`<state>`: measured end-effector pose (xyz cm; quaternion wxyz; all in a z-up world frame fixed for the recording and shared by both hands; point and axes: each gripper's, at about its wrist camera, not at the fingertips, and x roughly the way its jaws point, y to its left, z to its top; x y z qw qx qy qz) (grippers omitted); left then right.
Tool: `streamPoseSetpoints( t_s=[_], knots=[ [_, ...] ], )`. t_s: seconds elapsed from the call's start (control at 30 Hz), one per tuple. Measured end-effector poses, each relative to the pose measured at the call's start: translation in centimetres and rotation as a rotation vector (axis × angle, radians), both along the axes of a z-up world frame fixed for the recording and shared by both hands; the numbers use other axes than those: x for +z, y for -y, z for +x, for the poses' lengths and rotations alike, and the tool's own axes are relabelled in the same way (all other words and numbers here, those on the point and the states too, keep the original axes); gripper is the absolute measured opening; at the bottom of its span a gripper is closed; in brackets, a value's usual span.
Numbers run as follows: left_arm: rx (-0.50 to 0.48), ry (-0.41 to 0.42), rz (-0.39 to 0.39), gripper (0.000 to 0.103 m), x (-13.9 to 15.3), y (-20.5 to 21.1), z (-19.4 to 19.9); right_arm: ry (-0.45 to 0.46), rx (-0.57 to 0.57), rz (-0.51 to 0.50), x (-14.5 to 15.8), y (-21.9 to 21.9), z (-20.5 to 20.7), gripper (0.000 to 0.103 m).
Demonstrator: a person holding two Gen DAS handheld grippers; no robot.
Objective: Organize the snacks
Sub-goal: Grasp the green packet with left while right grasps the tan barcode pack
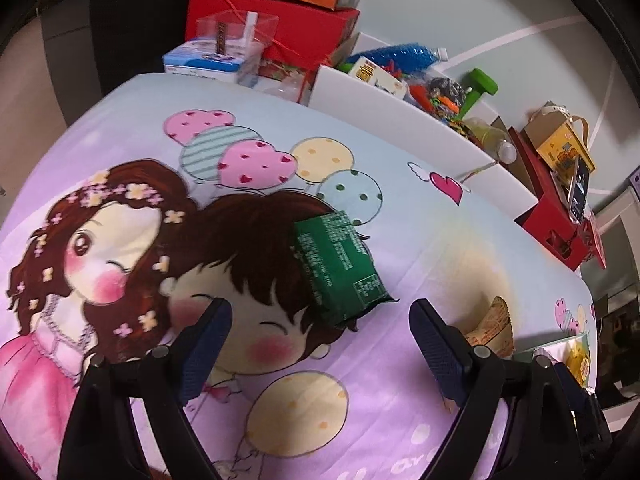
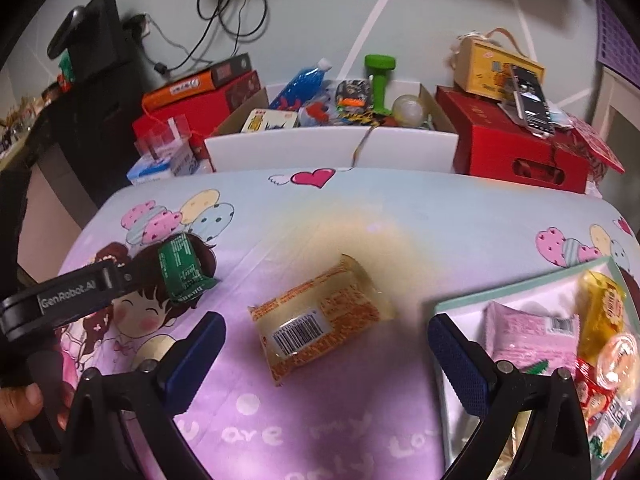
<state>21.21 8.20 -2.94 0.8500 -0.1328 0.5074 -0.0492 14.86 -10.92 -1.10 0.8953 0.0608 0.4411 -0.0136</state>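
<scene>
In the left wrist view, the left gripper (image 1: 320, 316) stands wide open and empty above the cartoon-print cloth (image 1: 420, 208). The green snack pack (image 1: 340, 266) lies flat on the cloth just beyond the fingertips, between their lines, and nothing covers it. An orange snack pack (image 1: 494, 332) peeks out behind the right finger. Behind the cloth stand red boxes (image 1: 280, 28) and a white box (image 1: 400, 120) full of mixed things. In the right wrist view, the right gripper (image 2: 326, 336) is also open with nothing in it. The orange snack pack (image 2: 320, 320) lies on the cloth between the two fingers, barcode up. To the right a tray (image 2: 516, 284) holds several snacks, among them a pink pack (image 2: 528, 332). At the left, the other gripper's body reaches toward the green pack (image 2: 182, 268).
</scene>
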Motion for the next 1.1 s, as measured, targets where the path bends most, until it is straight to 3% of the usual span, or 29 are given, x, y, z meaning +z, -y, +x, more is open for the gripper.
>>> streamPoseSetpoints(
  t_s=[0.5, 0.77, 0.83, 0.9, 1.0, 1.1],
  knots=[
    [-0.064, 0.018, 0.014, 0.090, -2.2, 3.1, 2.8, -0.105, 0.015, 0.003, -4.0, -0.3, 4.0, 0.096],
    [-0.078, 0.027, 0.079, 0.088, -3.0, 4.4, 3.6, -0.083, 0.052, -0.059, -4.4, -1.2, 4.7, 0.095],
    [-0.072, 0.031, 0.108, 0.070, -3.0, 4.4, 3.7, -0.074, 0.064, -0.082, -4.5, -1.6, 4.8, 0.095],
    [-0.064, 0.028, 0.147, 0.060, -3.0, 4.4, 3.7, -0.068, 0.071, -0.088, -4.6, -1.6, 4.8, 0.095],
    [-0.049, 0.025, 0.152, 0.050, -3.0, 3.9, 3.6, -0.070, 0.054, -0.056, -4.8, -1.0, 4.7, 0.095],
    [-0.047, 0.025, 0.149, 0.045, -2.8, 3.6, 3.5, -0.077, 0.035, -0.018, -4.9, -0.4, 4.6, 0.095]
  ],
)
